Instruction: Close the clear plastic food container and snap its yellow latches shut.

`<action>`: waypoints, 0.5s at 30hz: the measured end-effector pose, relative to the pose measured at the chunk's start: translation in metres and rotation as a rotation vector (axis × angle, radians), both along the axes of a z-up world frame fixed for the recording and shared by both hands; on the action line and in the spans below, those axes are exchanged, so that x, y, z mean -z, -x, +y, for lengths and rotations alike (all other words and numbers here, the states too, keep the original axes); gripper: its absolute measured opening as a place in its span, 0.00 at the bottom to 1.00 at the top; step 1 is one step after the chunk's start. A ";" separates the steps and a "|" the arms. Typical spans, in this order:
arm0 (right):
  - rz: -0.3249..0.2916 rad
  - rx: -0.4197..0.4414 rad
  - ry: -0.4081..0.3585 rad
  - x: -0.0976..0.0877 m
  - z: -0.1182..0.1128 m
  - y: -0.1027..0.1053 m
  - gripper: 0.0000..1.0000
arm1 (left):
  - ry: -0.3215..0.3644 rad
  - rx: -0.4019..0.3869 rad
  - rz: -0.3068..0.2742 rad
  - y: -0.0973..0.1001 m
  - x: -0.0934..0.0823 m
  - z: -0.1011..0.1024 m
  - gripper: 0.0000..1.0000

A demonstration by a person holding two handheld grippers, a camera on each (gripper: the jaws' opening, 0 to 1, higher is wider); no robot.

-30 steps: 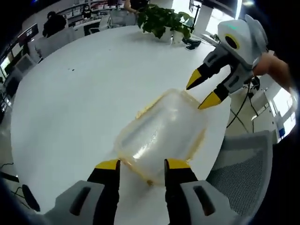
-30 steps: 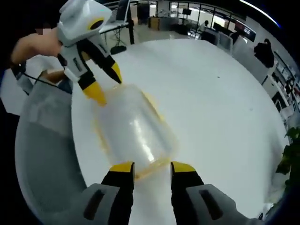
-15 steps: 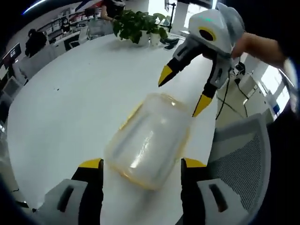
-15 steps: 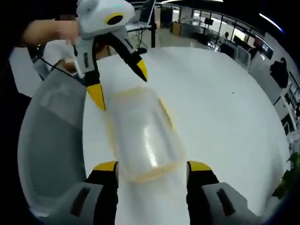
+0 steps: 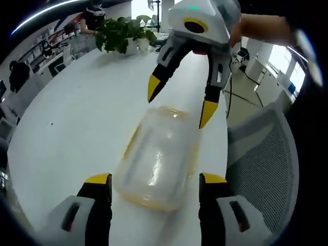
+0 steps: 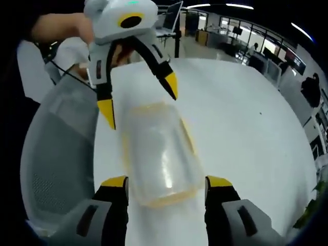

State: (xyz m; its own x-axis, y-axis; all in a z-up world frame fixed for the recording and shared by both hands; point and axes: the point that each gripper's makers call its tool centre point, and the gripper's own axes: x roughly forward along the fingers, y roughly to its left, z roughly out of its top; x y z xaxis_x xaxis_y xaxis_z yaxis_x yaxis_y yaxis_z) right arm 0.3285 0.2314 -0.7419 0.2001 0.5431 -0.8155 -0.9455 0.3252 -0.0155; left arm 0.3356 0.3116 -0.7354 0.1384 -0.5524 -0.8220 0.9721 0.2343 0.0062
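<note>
A clear plastic food container with yellow trim lies on the white table, its lid on top. My left gripper stands open, its yellow-tipped jaws on either side of the container's near end. The right gripper comes in from the far side, open, jaws spread over the container's far end. In the right gripper view, the same container lies between my open right gripper's jaws, and the left gripper hangs open above its far end. The latches cannot be made out clearly.
A grey mesh office chair stands against the table's edge beside the container. A potted green plant sits at the far side of the table. A person's hand holds the right gripper. Desks and people fill the office behind.
Both grippers have lined up lengthwise with the container, and the right gripper now spreads over its far end. The left jaws stay wide. The container has not moved on the table.
</note>
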 end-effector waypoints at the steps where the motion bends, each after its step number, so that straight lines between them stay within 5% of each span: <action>1: 0.000 -0.001 -0.004 -0.001 0.001 0.000 0.57 | 0.000 0.001 -0.002 -0.001 0.000 0.000 0.64; 7: 0.003 -0.003 -0.013 -0.002 0.008 -0.001 0.53 | -0.028 0.020 0.001 -0.003 0.003 0.002 0.62; 15: -0.013 -0.002 -0.030 -0.006 0.019 -0.006 0.41 | -0.021 0.025 -0.005 -0.008 0.000 -0.005 0.48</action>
State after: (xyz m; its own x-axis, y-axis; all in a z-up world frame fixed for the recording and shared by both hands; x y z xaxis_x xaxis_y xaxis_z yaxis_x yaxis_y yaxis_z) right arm 0.3347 0.2500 -0.7361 0.2097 0.5675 -0.7962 -0.9461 0.3235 -0.0186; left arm 0.3437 0.3061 -0.7350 0.1288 -0.5379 -0.8331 0.9776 0.2097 0.0158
